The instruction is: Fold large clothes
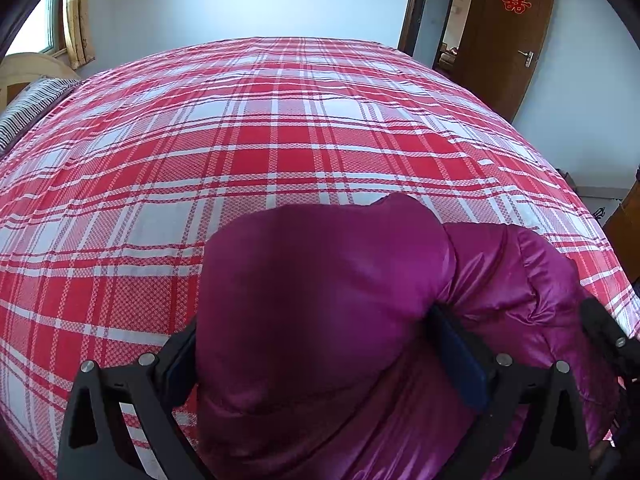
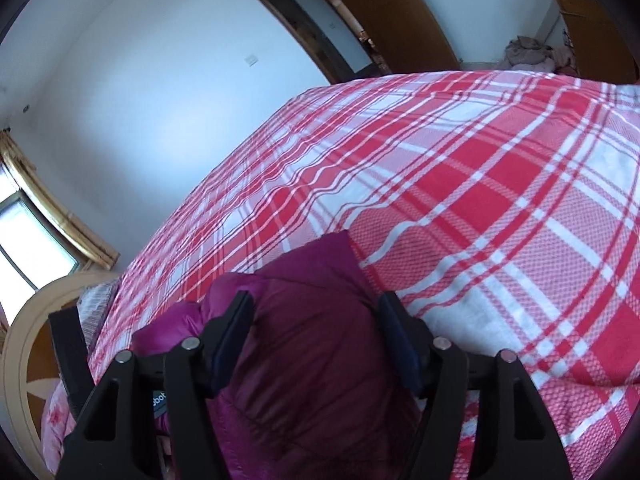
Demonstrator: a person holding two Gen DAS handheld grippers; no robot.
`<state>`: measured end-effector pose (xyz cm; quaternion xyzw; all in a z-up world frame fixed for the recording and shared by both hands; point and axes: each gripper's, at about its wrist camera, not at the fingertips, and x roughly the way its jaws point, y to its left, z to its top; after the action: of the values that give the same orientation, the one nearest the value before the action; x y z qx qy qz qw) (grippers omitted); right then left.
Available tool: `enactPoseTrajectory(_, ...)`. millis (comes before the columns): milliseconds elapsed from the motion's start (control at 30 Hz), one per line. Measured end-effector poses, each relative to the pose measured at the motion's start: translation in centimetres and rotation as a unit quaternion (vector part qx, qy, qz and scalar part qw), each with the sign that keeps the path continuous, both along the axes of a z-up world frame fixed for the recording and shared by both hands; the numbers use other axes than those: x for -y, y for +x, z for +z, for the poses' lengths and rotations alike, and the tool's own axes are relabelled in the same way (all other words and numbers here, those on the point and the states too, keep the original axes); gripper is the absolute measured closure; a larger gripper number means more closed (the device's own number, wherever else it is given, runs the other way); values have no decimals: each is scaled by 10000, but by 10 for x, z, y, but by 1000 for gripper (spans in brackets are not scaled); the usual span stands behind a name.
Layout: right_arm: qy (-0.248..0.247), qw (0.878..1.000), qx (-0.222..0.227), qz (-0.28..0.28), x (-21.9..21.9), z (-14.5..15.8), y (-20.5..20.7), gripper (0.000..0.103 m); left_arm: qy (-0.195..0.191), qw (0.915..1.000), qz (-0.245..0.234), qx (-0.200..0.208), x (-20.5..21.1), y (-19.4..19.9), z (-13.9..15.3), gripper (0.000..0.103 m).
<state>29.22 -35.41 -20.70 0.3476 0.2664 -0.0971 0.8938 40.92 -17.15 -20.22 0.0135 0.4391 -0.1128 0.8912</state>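
Note:
A shiny magenta puffer jacket [image 1: 320, 280] lies bunched at the near edge of a bed with a red and white plaid cover [image 1: 240, 140]. My left gripper [image 1: 312, 322] straddles a thick fold of it, and both pads press into the padding. In the right wrist view, the jacket [image 2: 304, 360] fills the gap of my right gripper [image 2: 315, 300], whose pads touch it on both sides. More of the jacket spreads to the right of the left gripper. A black part at the right edge [image 1: 600, 328] looks like the other gripper.
The plaid bed cover [image 2: 460, 200] stretches far ahead. A striped pillow [image 1: 28, 108] and pale headboard [image 1: 24, 68] sit at the left. A brown door [image 1: 508, 40] stands open beyond the bed. A heap of clothes [image 2: 528, 54] lies past the far corner.

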Motion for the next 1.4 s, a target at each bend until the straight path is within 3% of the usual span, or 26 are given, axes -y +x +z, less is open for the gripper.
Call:
enactPoseTrajectory(267,49,9990,-378,231,3,-7,12,36,-232,9997,1,-63,-6,1,1,1)
enactPoseTrajectory(400,73,9981,-480,388,4,-11,18,36,-606,9979,-136,-191,-22,-7,10,1)
enactPoseTrajectory(600,211,9979,-327,521,8,-14,15,37,-662,9964,-448,299,-50,-59,30,1)
enactPoseTrajectory(767,309,9978,-211,543,10,-15,12,39,-1210,9906,-644,-10,-60,-88,18,1)
enactPoseTrajectory(933,368,9971,-194,645,10,-16,11,47,-1583,9846,-717,-202,-60,-86,7,1)
enactPoseTrajectory(1400,430,9952,-231,845,9,-16,16,50,-1453,9837,-1059,-15,-44,-90,7,4)
